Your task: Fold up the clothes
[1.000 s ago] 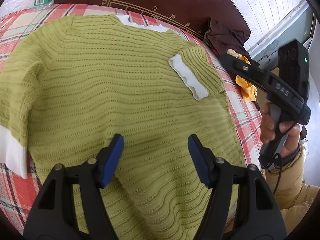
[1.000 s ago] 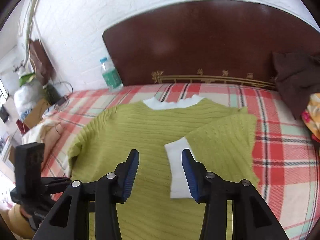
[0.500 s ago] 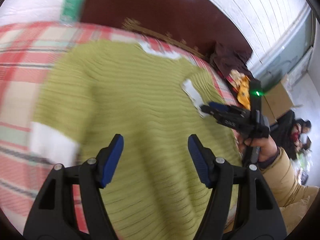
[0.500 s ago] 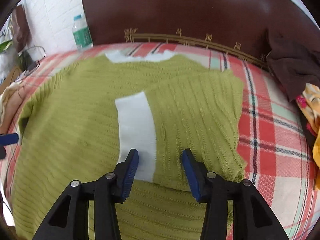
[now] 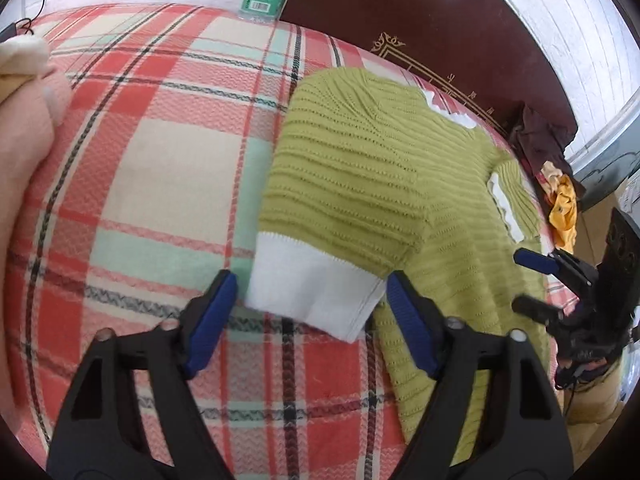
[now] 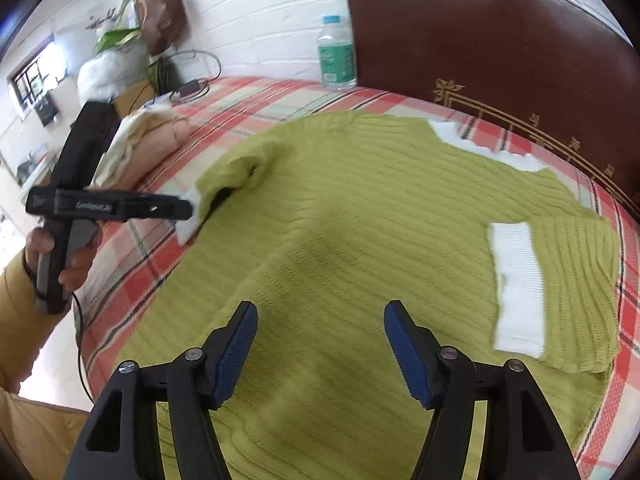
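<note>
I'm closing my left gripper (image 5: 308,312) around the sweater's (image 5: 372,184) white cuff (image 5: 312,292) to fold that sleeve inward; my right gripper (image 6: 320,344) is opening, empty, over the bed's (image 5: 160,152) near edge.

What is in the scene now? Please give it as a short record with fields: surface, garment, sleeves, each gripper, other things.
surface: bed with a plaid sheet, dark wooden headboard
garment: green knit sweater, lying flat
sleeves: one folded onto the body, white cuff on top; other sleeve spread out on the sheet
left gripper: jaws closing around that sleeve's white cuff, pads not pressing yet
right gripper: jaws opening above the sweater, nothing between them
other things: water bottle at the headboard, dark clothes at the bed edge
</note>
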